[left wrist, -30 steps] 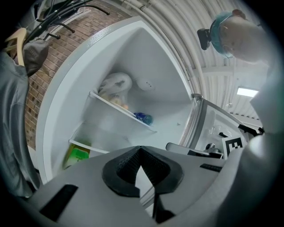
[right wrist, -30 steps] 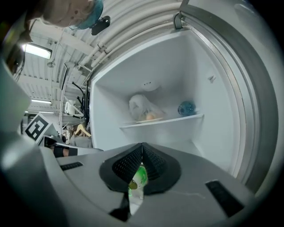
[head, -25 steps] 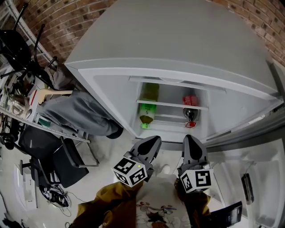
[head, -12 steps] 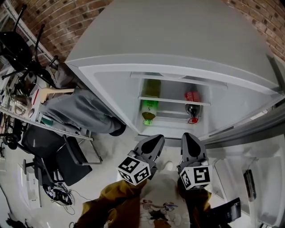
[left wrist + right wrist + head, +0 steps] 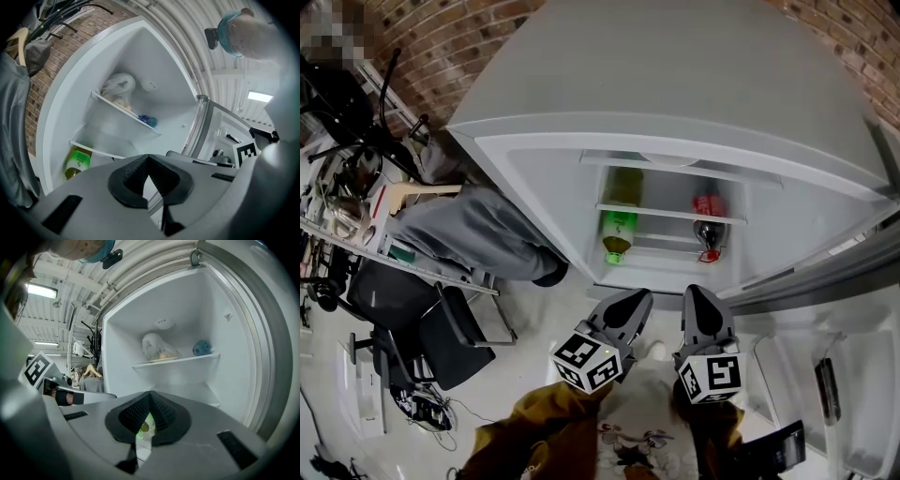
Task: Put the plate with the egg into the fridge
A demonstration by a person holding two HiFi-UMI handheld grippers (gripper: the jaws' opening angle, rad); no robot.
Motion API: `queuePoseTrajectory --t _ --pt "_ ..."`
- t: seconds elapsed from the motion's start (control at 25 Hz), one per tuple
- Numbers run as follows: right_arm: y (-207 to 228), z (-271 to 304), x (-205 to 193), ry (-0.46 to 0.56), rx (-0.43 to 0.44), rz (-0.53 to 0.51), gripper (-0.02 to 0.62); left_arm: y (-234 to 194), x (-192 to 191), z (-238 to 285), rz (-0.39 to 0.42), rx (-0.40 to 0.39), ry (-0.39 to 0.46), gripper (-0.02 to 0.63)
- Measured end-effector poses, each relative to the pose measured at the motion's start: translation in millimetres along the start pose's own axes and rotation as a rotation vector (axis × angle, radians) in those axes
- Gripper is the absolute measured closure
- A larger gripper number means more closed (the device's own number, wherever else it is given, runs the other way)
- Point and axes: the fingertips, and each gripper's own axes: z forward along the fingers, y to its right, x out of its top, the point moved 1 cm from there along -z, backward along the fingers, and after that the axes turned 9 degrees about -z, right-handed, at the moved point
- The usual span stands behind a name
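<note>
The plate with the egg (image 5: 161, 359) appears to sit already on the fridge's (image 5: 546, 192) upper shelf (image 5: 199, 357), towards its left end. The job looks done, so the left hand-held gripper (image 5: 149, 157) and the right hand-held gripper (image 5: 150, 394) hover outside with their jaws together and empty.

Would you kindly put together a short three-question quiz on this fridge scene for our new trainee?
1. True or false: the left gripper and the right gripper are both shut and empty.
2. In the head view, the green plastic bottle sits in the open white fridge at: A) the interior's left, B) the interior's right, C) the door rack.
3. In the right gripper view, what colour is the round object beside the pale plate?
Key: 1 true; 2 A; 3 blue.
</note>
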Motion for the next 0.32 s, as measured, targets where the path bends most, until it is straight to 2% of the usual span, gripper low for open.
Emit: queuePoseTrajectory --t 0.32 --pt "1.1 -4.0 -2.9 -0.007 -0.013 0.001 0.591 3.0 -5.2 0.5 -0.006 -0.006 -0.011 0.601"
